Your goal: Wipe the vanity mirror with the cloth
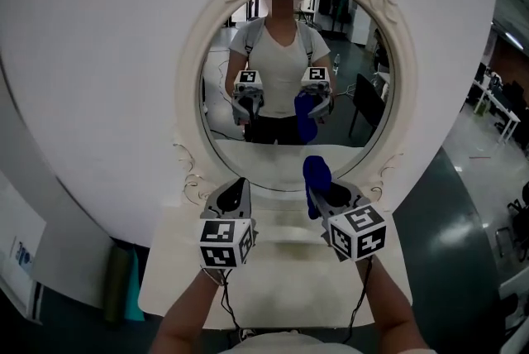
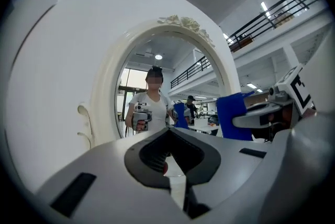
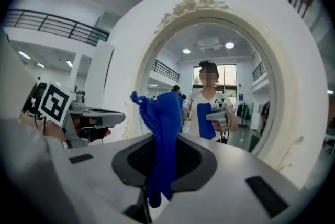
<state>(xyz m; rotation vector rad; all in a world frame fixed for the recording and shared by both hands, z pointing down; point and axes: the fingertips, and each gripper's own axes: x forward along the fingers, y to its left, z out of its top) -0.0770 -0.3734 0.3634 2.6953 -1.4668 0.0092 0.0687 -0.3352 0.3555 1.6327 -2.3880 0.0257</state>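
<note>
right gripper view, right gripper fingers clamped on blue cloth, left gripper fingers together, vanity mirror ahead

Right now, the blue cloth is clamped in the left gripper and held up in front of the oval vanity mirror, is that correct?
Not quite: the blue cloth is clamped in the right gripper, as the right gripper view shows; the left gripper is shut on nothing. The cloth is indeed held up in front of the oval vanity mirror.

I log a white table at lower centre of the head view. The oval mirror stands upright at its far edge.
</note>
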